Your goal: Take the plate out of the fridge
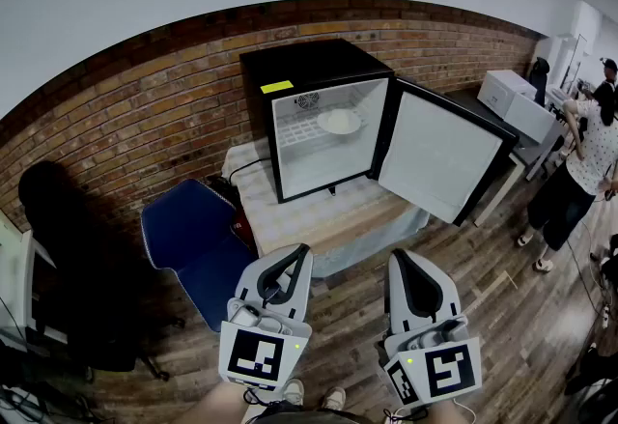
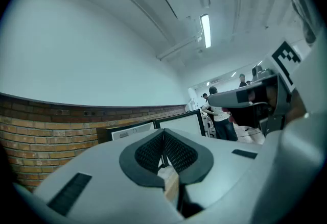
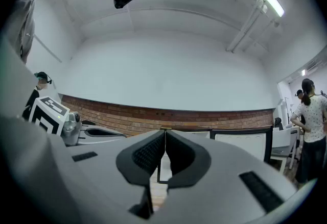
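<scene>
A small black fridge (image 1: 309,74) stands on a low table, its door (image 1: 439,159) swung wide to the right. Inside, a white plate (image 1: 339,122) rests on the upper wire shelf. My left gripper (image 1: 303,249) and right gripper (image 1: 396,258) hover side by side well in front of the table, both shut with nothing between the jaws. In the left gripper view the tips (image 2: 163,132) meet, with the fridge (image 2: 134,130) behind them. The right gripper view shows its tips (image 3: 165,132) pressed together, aimed at the fridge (image 3: 240,139).
The table (image 1: 328,219) carries a pale cloth. A blue chair (image 1: 193,243) stands left of it, a dark chair (image 1: 58,258) further left. A brick wall (image 1: 145,113) runs behind. A person (image 1: 579,161) stands at the right beside a desk with a white appliance (image 1: 517,98).
</scene>
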A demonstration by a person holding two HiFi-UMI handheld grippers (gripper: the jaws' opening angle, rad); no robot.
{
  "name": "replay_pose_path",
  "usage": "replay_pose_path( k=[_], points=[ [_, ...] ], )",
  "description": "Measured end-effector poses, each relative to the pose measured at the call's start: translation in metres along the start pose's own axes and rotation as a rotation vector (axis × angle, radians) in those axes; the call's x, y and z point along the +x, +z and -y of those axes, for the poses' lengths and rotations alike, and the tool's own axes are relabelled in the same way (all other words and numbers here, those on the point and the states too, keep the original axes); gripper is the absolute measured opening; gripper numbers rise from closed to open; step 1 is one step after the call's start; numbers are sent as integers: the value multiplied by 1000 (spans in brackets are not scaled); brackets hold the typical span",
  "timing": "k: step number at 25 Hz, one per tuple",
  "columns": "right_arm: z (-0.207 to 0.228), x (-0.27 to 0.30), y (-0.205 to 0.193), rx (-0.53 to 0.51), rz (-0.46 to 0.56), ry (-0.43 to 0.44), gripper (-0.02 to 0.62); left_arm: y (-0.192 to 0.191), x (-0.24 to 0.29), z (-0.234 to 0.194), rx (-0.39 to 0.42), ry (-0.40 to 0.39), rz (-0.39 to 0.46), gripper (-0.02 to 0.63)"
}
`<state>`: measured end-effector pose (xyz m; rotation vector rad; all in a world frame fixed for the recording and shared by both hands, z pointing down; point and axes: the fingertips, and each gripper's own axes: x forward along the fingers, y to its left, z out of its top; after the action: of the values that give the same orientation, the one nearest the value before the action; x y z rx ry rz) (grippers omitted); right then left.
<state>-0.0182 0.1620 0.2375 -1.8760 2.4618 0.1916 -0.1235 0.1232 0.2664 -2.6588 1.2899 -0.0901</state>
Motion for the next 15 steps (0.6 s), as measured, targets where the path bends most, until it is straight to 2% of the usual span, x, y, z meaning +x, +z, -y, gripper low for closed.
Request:
replay_pose_path(
  k=[4,15],
  points=[
    [3,1,-1,-20,-5,7,28,2,5,4,7,-3,0,18],
    [25,-1,-4,19,3,6,29,4,20,20,42,-5,-5,18]
  ],
)
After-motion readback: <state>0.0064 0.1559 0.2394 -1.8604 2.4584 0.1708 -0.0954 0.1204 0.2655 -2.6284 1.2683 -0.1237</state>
